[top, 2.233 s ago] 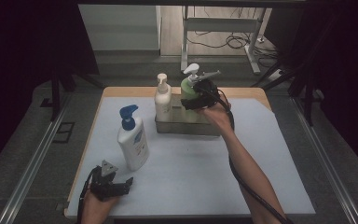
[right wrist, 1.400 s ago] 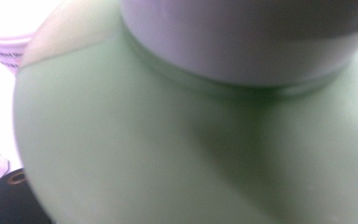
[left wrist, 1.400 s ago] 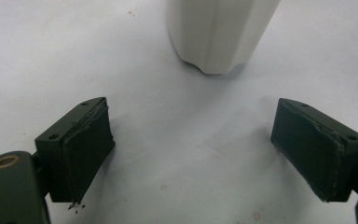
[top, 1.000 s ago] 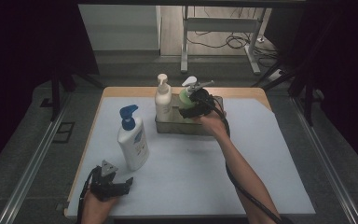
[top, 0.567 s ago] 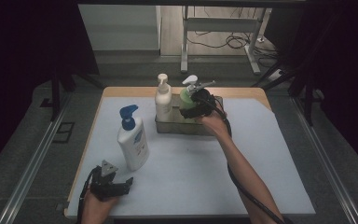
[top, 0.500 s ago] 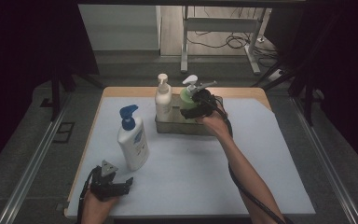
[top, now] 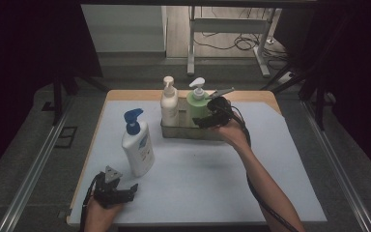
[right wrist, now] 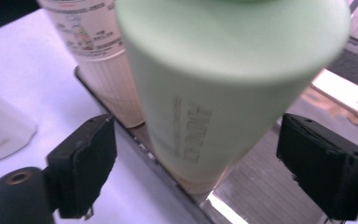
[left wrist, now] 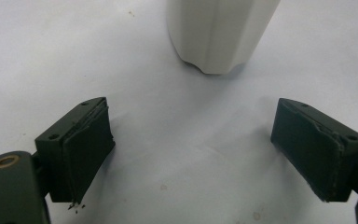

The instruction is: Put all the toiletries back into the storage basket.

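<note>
High view: right gripper at the tabletop's far edge, jaws spread around the green bottle, pads clear; left gripper open near the front-left corner.

A white bottle with a blue pump stands upright on the pale sheet that covers the table, well left of the tray and near the front left corner; its rounded white base shows in the left gripper view; the wooden tabletop shows as a strip along the far edge; beyond it, on the grey floor, stands a metal frame with black cables lying beneath it; dark curtains hang on both sides.
</note>
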Available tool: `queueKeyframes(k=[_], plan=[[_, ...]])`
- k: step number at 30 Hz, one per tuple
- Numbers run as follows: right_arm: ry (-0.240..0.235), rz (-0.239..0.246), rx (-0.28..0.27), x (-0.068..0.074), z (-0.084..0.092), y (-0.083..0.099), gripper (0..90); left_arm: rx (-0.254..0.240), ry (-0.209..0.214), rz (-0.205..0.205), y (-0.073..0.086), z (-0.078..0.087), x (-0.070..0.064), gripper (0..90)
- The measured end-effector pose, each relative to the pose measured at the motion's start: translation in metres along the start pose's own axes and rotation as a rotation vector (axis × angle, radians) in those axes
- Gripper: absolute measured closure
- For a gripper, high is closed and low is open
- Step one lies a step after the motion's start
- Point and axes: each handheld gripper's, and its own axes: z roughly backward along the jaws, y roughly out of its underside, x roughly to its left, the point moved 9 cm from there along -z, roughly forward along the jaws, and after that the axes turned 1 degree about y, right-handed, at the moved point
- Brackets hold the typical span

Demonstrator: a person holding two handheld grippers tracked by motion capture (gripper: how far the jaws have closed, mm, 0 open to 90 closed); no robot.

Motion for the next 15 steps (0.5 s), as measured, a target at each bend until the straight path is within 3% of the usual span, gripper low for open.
queueKeyframes(k=[2,8,13,15], plan=[[-0.006,-0.007,0.003,0.000,0.004,0.004,15.5,0.000,0.000,0.000,0.000,0.000,0.000,11.9],[-0.005,-0.035,-0.005,-0.007,0.013,0.015,34.7,-0.001,-0.001,0.000,0.000,0.000,0.000,11.9],[0.024,-0.084,-0.011,-0.020,0.016,0.024,53.4,0.000,-0.002,0.000,0.000,0.000,0.000,11.9],[0.057,-0.098,-0.011,-0.028,0.015,0.028,63.6,0.000,-0.002,0.000,0.000,0.000,0.000,11.9]])
